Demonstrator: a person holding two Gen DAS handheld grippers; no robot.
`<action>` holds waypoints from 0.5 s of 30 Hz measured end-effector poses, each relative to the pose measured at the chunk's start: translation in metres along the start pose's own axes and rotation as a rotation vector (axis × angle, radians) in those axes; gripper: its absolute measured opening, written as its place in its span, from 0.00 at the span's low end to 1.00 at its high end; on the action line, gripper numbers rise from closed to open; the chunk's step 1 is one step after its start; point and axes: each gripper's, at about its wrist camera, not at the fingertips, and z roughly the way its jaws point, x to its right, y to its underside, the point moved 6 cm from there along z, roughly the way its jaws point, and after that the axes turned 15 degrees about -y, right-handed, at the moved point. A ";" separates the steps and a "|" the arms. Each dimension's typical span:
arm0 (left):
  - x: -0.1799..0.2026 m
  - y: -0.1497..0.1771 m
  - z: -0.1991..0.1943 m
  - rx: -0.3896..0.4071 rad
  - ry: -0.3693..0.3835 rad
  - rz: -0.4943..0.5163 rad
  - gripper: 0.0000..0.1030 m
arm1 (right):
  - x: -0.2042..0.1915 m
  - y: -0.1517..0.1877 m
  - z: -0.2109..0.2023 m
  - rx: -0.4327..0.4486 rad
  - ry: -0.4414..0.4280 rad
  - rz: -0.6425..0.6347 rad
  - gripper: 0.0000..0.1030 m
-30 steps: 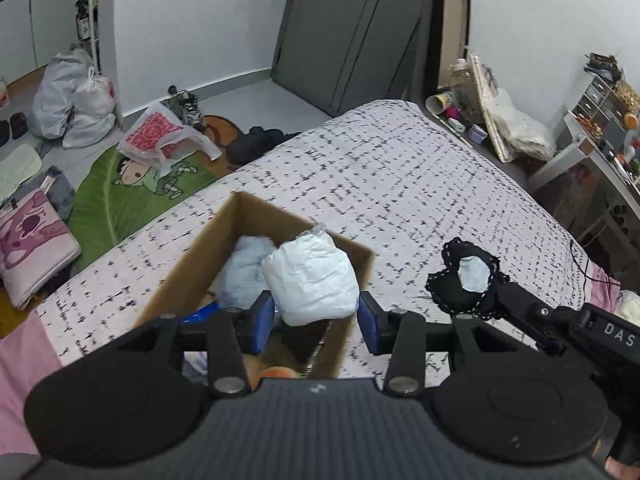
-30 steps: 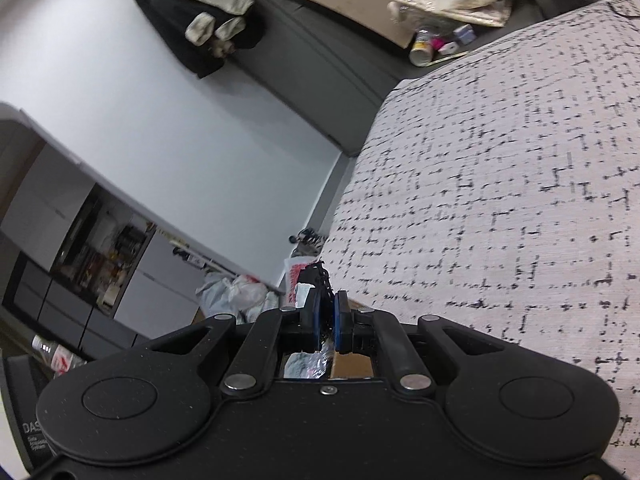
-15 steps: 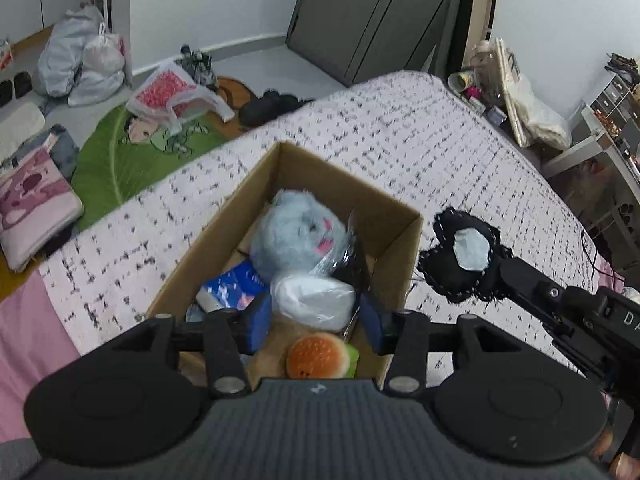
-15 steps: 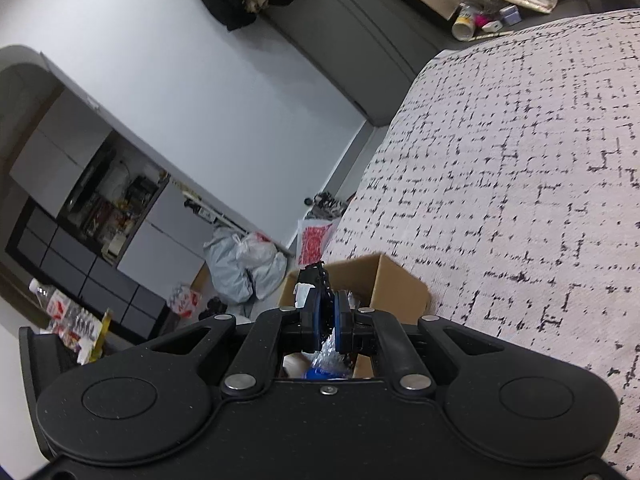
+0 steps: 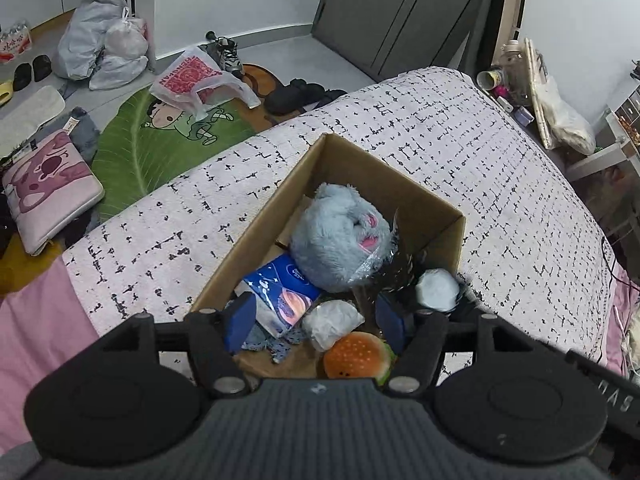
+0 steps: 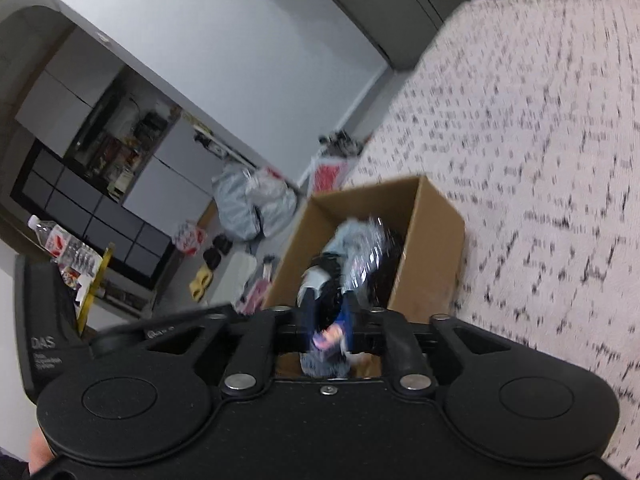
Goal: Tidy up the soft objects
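A cardboard box [image 5: 280, 196] sits on the patterned bed. Inside lie a grey-blue plush [image 5: 336, 240], a blue tissue pack [image 5: 284, 296], a white wrapped bundle [image 5: 332, 320] and a burger toy [image 5: 356, 356]. My left gripper [image 5: 314, 320] is open and empty just above the box's near end. My right gripper [image 6: 326, 316] is shut on a black lace item with a white centre [image 5: 436, 290], held at the box's right rim. The box [image 6: 424, 236] also shows in the blurred right wrist view.
The bed's checked cover [image 5: 500, 184] spreads right and behind the box. On the floor at left lie a green leaf mat [image 5: 160, 136], plastic bags [image 5: 104, 48] and a pink cushion [image 5: 48, 184]. A cluttered desk [image 5: 616, 136] stands at far right.
My left gripper let the white bundle fall into the box and opened. My right gripper carried the black lace item to the box's rim.
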 end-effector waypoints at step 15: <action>0.023 0.009 -0.018 0.034 -0.029 0.059 0.81 | 0.006 0.007 -0.048 0.047 0.062 0.008 0.50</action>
